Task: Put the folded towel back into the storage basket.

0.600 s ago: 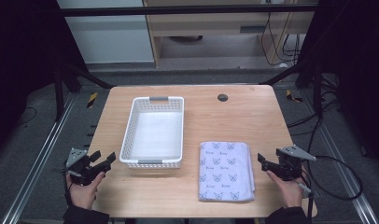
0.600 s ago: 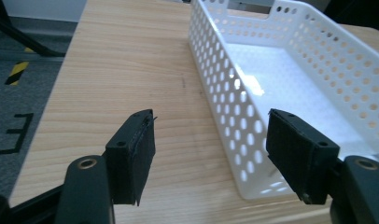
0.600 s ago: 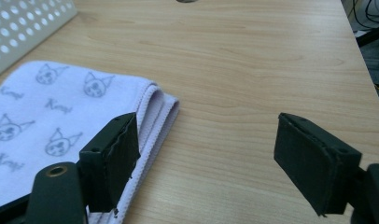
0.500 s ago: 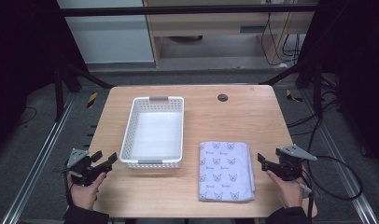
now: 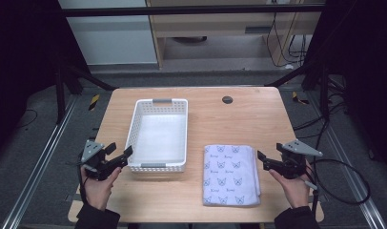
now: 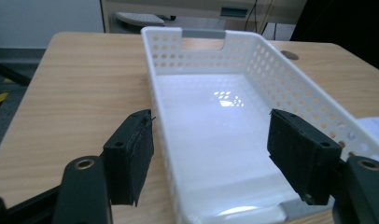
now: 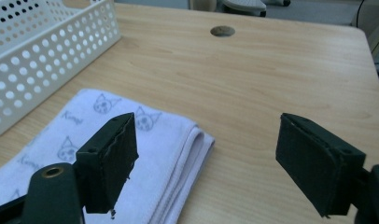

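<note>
A white perforated basket [image 5: 157,101] stands empty on the wooden table, left of centre. A folded white towel with a cat print [image 5: 231,174] lies flat to its right, near the front edge. My left gripper [image 5: 120,149] is held open just off the basket's near left corner. In the left gripper view its open gripper [image 6: 211,149] looks along the basket's wall [image 6: 290,84] with nothing between the pads. My right gripper [image 5: 262,161] hovers open just right of the towel. The right gripper view shows that gripper [image 7: 206,158] above the towel's edge [image 7: 75,140], gripping nothing.
A round cable hole [image 5: 227,99] sits in the table top at the back right. The table [image 5: 249,124] has bare wood behind the towel. Cables trail on the floor to the right, and metal frame rails run along both sides.
My left gripper has edged forward and right, closer to the basket's near corner. The right gripper has barely moved.
</note>
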`<state>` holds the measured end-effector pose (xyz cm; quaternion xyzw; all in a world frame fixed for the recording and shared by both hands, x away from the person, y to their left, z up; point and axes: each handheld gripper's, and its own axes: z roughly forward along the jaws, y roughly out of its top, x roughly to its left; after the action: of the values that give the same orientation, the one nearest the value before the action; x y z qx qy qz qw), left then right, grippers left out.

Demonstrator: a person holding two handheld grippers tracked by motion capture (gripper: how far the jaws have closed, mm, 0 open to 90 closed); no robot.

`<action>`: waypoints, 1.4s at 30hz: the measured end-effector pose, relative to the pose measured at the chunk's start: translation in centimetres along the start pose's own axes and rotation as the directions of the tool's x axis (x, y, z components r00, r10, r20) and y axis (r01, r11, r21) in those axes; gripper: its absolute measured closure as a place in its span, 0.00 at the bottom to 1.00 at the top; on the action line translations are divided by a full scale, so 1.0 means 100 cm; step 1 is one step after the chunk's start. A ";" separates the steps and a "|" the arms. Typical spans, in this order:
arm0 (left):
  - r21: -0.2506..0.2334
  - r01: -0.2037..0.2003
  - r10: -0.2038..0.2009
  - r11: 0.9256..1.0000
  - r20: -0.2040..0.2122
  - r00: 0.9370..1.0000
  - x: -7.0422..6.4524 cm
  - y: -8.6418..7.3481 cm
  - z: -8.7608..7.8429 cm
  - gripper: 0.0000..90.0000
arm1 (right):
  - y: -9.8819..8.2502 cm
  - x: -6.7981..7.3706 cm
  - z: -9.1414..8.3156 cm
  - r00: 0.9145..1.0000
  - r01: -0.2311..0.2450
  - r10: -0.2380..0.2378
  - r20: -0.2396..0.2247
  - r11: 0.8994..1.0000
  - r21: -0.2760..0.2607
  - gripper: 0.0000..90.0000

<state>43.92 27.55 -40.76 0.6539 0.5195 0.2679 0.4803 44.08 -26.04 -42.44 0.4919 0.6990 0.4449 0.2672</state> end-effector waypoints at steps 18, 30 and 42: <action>-0.080 -0.078 0.087 0.994 0.109 0.990 -0.090 0.032 0.018 0.34 | 0.025 -0.002 0.003 0.999 -0.010 0.009 -0.043 1.000 -0.025 0.25; -0.050 -0.111 0.119 0.993 0.178 0.977 -0.137 0.005 0.027 0.43 | 0.025 -0.001 0.011 0.997 -0.018 0.015 -0.073 0.999 -0.033 0.28; -0.018 -0.123 0.123 0.992 0.239 0.963 -0.169 -0.025 0.032 0.49 | 0.018 0.005 0.021 0.996 0.004 -0.003 -0.093 1.000 0.012 0.28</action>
<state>40.27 10.62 -41.83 0.7118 0.4158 0.2171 0.5229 46.39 -24.62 -41.76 0.4712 0.7141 0.4627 0.2322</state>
